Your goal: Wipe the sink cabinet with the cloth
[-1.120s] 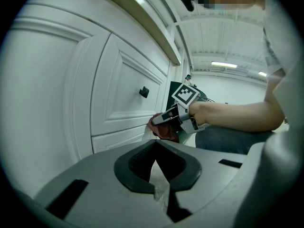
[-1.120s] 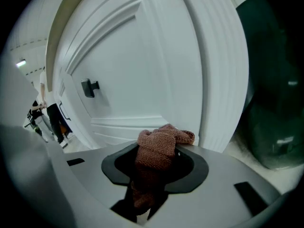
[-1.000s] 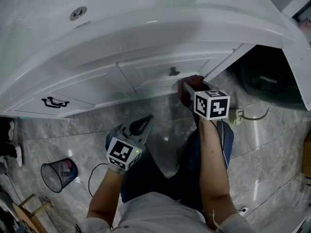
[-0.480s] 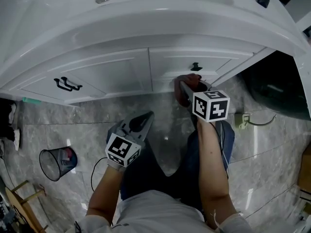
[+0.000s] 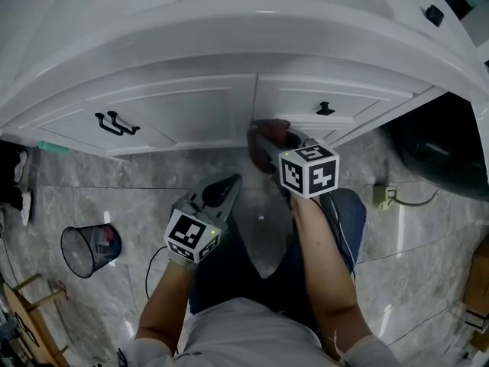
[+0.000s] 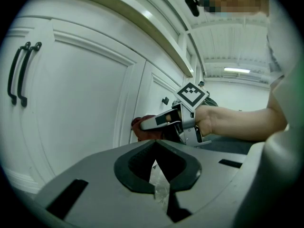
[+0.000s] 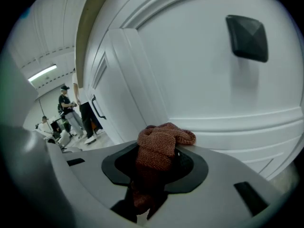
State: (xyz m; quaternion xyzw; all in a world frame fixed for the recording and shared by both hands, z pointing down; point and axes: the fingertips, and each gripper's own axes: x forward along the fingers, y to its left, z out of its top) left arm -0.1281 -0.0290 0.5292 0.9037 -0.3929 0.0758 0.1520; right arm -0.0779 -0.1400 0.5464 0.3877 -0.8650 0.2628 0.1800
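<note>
The white sink cabinet (image 5: 191, 109) is seen across the 12 o'clock half of the head view, above a grey marble floor (image 5: 114, 189); the left gripper (image 5: 221, 188) is held off the cabinet, at 7 o'clock of the right one, its jaws drawn together with nothing between them; the right gripper (image 5: 263, 145) is clamped on a rust-red knitted cloth (image 5: 269, 131), which is pressed against the cabinet front at 8 o'clock of a black knob (image 5: 325, 109); a wire waste bin (image 5: 90, 251) is seen at 8 o'clock.
</note>
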